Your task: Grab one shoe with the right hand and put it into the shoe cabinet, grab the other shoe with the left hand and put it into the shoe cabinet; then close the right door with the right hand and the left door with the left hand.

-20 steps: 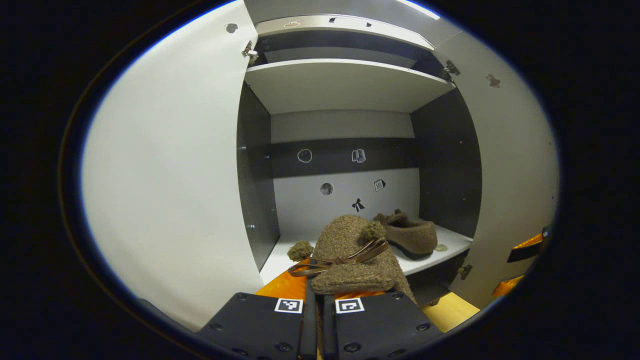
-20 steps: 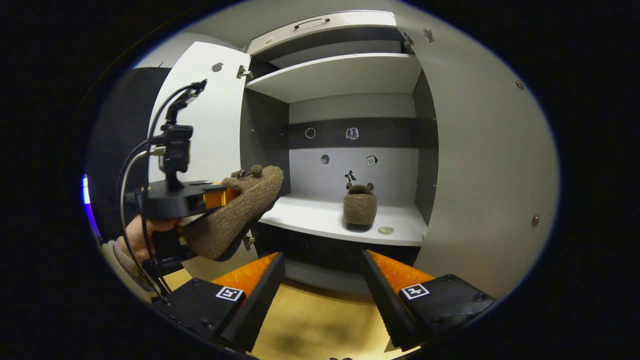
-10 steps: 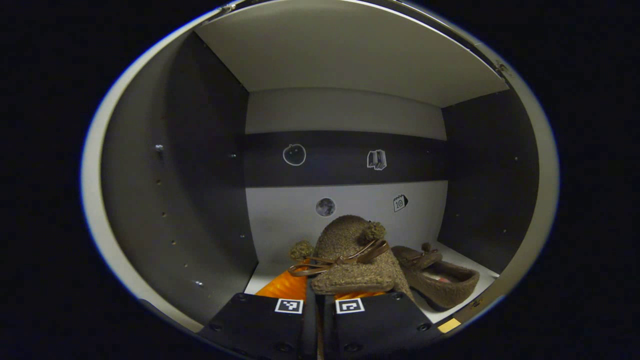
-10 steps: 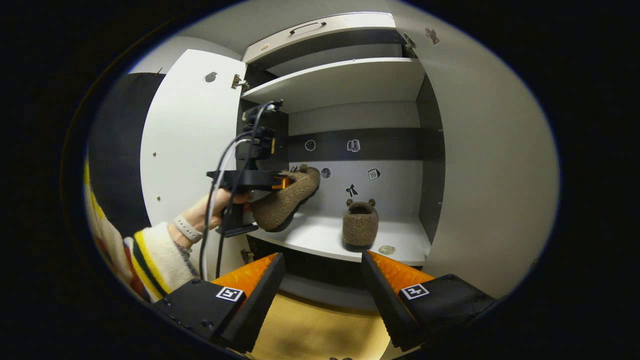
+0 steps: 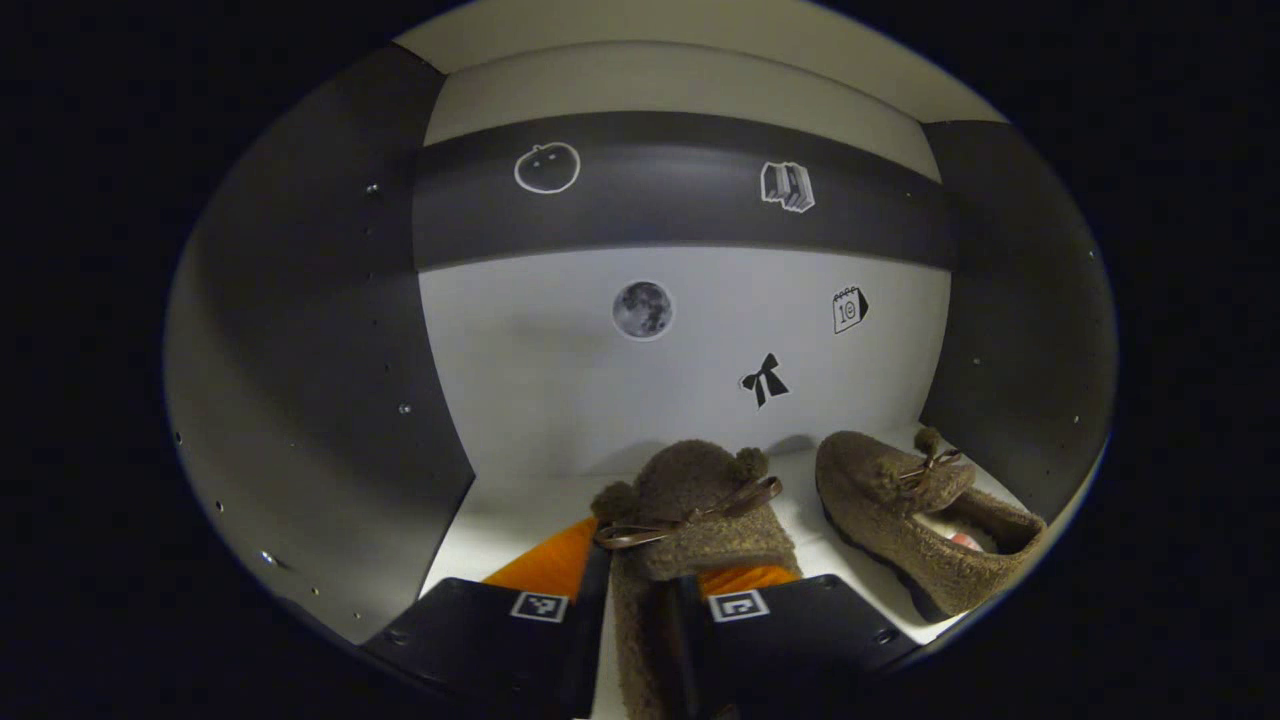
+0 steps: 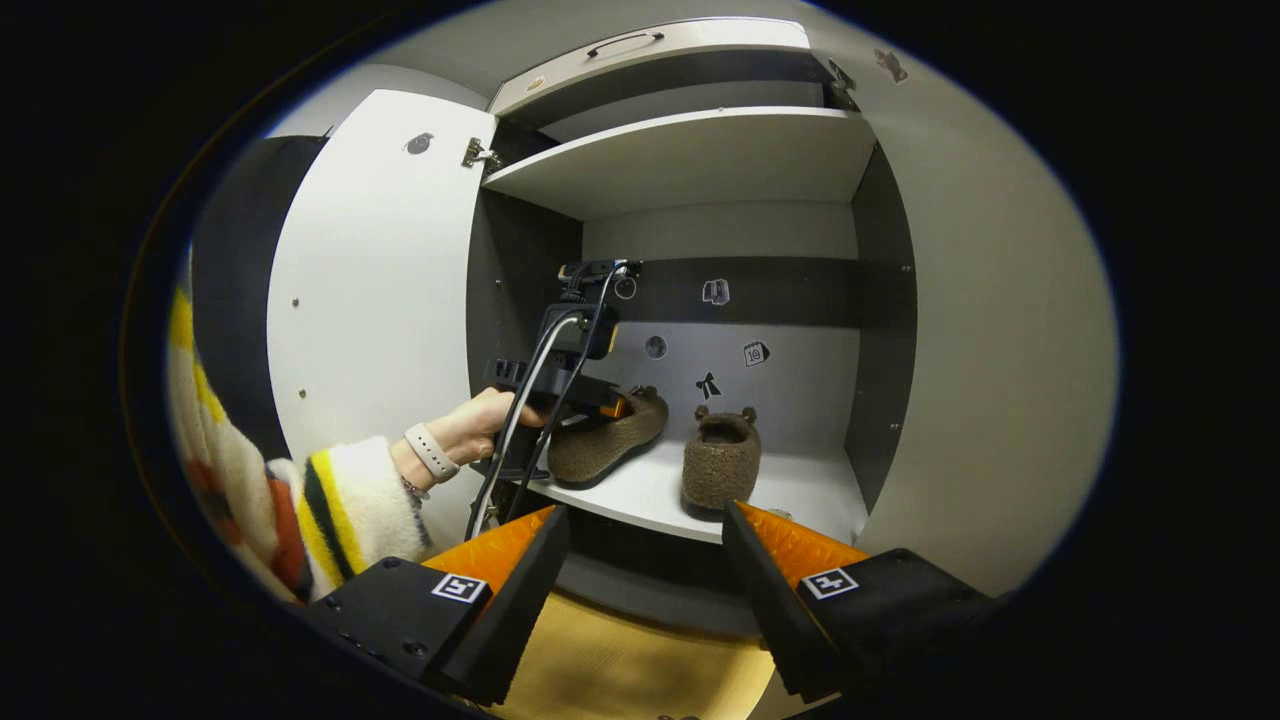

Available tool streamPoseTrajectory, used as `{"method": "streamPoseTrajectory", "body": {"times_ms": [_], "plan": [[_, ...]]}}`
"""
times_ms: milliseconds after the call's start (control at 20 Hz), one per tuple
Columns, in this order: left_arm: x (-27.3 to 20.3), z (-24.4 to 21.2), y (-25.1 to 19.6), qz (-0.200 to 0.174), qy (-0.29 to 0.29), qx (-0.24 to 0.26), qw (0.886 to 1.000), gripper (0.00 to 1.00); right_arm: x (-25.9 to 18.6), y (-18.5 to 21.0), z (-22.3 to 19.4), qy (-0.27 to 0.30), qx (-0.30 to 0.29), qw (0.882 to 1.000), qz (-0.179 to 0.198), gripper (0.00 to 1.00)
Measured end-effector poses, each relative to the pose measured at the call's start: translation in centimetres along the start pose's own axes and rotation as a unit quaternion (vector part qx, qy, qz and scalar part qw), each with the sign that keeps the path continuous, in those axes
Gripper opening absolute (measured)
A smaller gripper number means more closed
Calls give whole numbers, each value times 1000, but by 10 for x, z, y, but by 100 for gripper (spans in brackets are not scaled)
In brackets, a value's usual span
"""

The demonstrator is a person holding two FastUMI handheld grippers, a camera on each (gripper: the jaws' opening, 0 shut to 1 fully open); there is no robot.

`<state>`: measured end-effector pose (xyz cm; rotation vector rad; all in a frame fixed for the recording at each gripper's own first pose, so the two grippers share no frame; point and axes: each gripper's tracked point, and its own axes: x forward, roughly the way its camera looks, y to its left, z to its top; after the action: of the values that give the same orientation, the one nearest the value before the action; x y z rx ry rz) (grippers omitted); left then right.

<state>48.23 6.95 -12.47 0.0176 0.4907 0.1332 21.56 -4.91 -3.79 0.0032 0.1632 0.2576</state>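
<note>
Inside the shoe cabinet, my left gripper (image 5: 645, 572) is shut on the heel of a fuzzy brown shoe (image 5: 690, 490) with a brown bow, its toe pointing at the back wall. In the right gripper view that shoe (image 6: 610, 440) lies low on the white shelf (image 6: 790, 485), with the left gripper (image 6: 600, 400) and a hand (image 6: 480, 420) behind it. The other brown shoe (image 5: 900, 520) rests on the shelf just to its right, apart from it, and is seen heel-on as the other shoe (image 6: 720, 465). My right gripper (image 6: 645, 520) hangs open and empty in front of the cabinet.
Both doors stand wide open: the left door (image 6: 370, 300) and the right door (image 6: 990, 350). An upper shelf (image 6: 700, 150) roofs the compartment. Dark side walls (image 5: 300, 350) close it in. A wooden floor (image 6: 630, 670) lies below the right gripper.
My left gripper has carried the shoe deep into the cabinet and down onto the shelf, and its fingers stand a little wider apart. The right gripper has barely moved.
</note>
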Motion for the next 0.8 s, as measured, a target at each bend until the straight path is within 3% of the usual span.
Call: {"method": "streamPoseTrajectory", "body": {"times_ms": [200, 450, 600, 800], "plan": [[-8, -6, 7, 6, 14, 15, 1000, 97, -2, 3, 0, 0, -1, 1000, 3, 98], [-49, -7, 17, 12, 7, 10, 1000, 96, -17, 11, 9, -10, -3, 1000, 1, 98], [-96, 7, 13, 4, -31, -3, 1000, 96, -31, 17, 21, -27, -9, 1000, -6, 98], [-190, 21, -16, -43, -97, -17, 994, 97, -57, 24, 41, -55, -10, 998, -18, 98]]}}
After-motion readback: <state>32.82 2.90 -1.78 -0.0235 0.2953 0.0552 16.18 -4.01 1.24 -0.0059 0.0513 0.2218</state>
